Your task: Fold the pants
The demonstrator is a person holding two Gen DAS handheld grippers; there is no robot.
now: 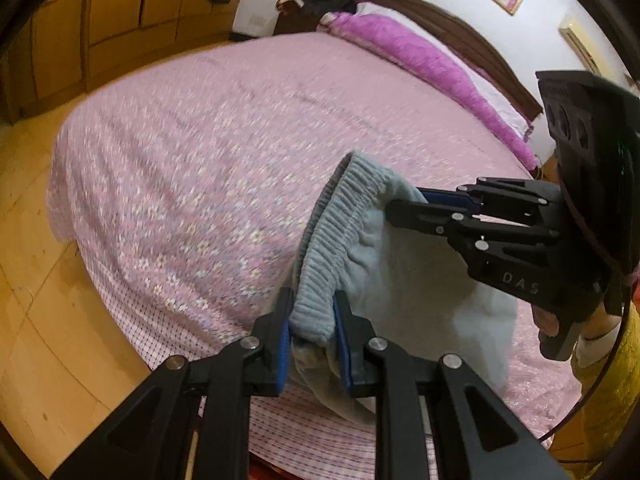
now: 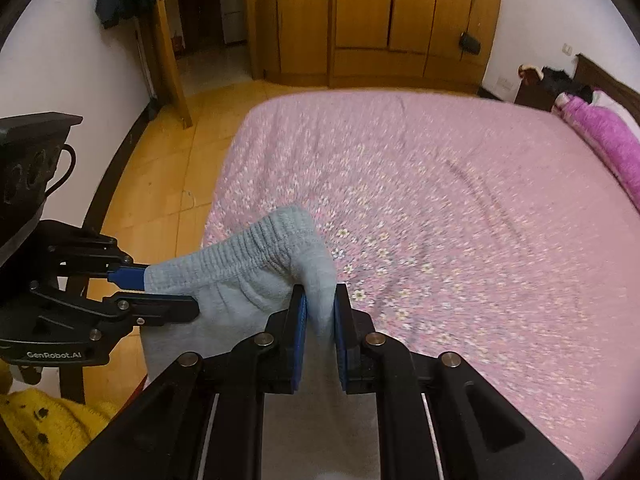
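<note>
Light grey pants point(image 1: 400, 280) hang in the air above the near edge of a pink flowered bed point(image 1: 240, 140). Their ribbed waistband point(image 1: 332, 232) arches between both grippers. My left gripper point(image 1: 312, 320) is shut on one end of the waistband. In the left wrist view the right gripper point(image 1: 404, 204) comes in from the right, clamped on the other end. The right wrist view shows my right gripper point(image 2: 320, 320) shut on the pants point(image 2: 248, 292), with the left gripper point(image 2: 160, 292) pinching the waistband point(image 2: 256, 248) at the left. The legs hang down, hidden below.
A purple fleece blanket point(image 1: 420, 60) lies along the dark headboard point(image 1: 460, 28) end of the bed. Wooden wardrobes point(image 2: 400, 12) stand behind, with tan floor tiles point(image 2: 168, 184) beside the bed point(image 2: 440, 220). A yellow sleeve point(image 2: 48, 424) shows at the lower left.
</note>
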